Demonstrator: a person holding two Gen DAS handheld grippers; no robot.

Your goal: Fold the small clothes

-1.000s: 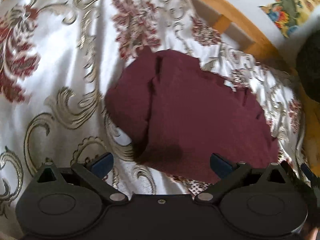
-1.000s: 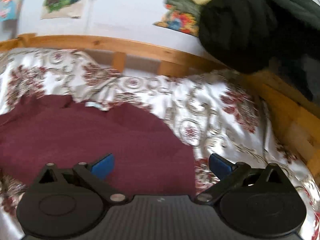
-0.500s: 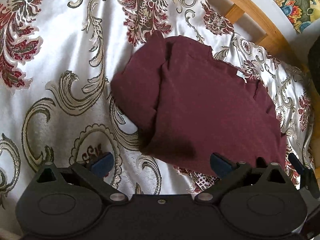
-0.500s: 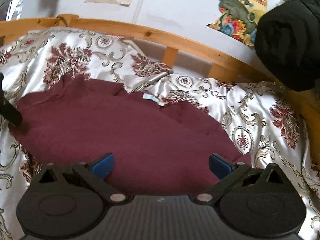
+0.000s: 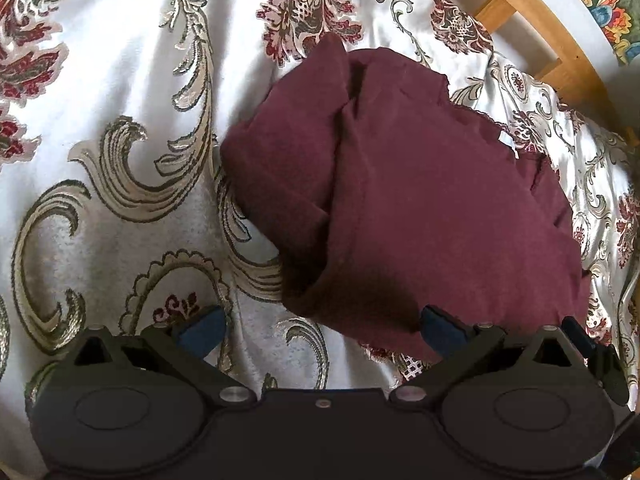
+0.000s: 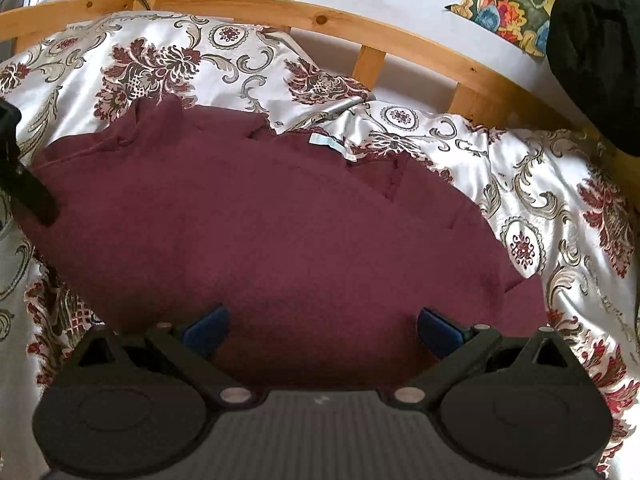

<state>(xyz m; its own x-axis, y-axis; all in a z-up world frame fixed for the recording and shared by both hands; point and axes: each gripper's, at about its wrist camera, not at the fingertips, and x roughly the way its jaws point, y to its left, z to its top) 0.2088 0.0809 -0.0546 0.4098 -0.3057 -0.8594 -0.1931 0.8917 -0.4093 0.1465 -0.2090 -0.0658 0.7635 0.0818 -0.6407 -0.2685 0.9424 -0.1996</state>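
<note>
A maroon garment (image 5: 420,208) lies spread on the patterned bedspread (image 5: 112,184), its left part folded over. A pale label (image 6: 330,143) shows at its far edge. My left gripper (image 5: 320,326) is open and empty, hovering at the garment's near left corner. My right gripper (image 6: 322,328) is open and empty, just above the garment (image 6: 260,220) at its near edge. The right gripper also shows at the right edge of the left wrist view (image 5: 596,356), and the left gripper at the left edge of the right wrist view (image 6: 24,184).
A wooden bed rail (image 6: 360,36) runs along the far side of the bed, with a white wall and colourful pictures (image 6: 508,4) behind it. A dark bundle (image 6: 596,52) sits at the far right.
Both grippers have moved in closer over the garment; the right view has swung left and down, so the garment now fills it. Both stay open.
</note>
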